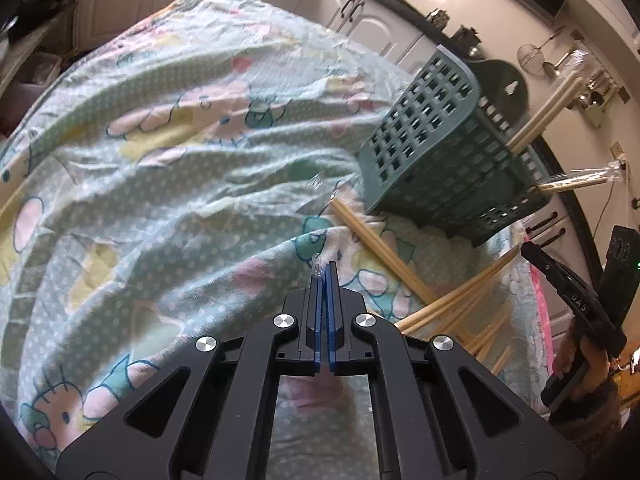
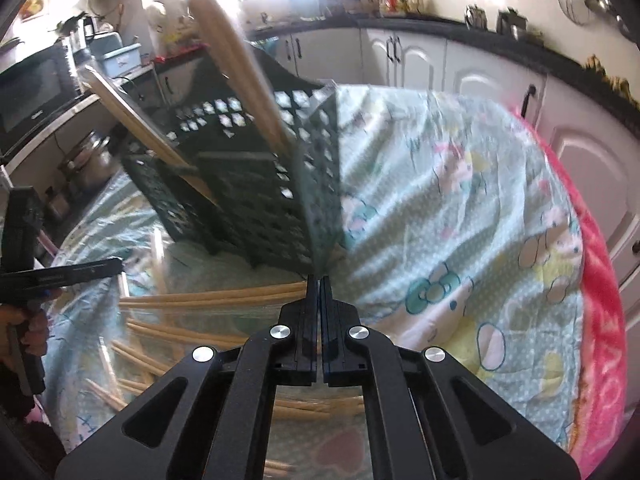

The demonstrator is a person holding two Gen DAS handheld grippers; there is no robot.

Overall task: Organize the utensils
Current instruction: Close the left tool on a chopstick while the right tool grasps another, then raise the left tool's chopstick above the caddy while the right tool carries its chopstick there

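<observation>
We see the left tool [image 1: 327,270] with its blue pads pressed together, a scrap of clear wrapper caught at the tips; whether it pinches anything more we cannot tell. Just past it, toward two o'clock, wooden chopsticks [image 1: 380,246] lie on the cartoon-print cloth [image 1: 160,160] covering the table, with more fanned out at four o'clock. Farther out at two o'clock stands the green slotted basket [image 1: 432,152], tilted, with chopsticks sticking out of its top. At the four o'clock edge a hand grips the other tool's handle.

In the right wrist view, the right tool [image 2: 319,282] is likewise pressed together, nothing visible between its tips. The basket [image 2: 256,184] looms at twelve o'clock, blurred, and loose chopsticks [image 2: 212,296] lie from nine to seven o'clock. A pink blanket [image 2: 600,300] edges the cloth at three o'clock.
</observation>
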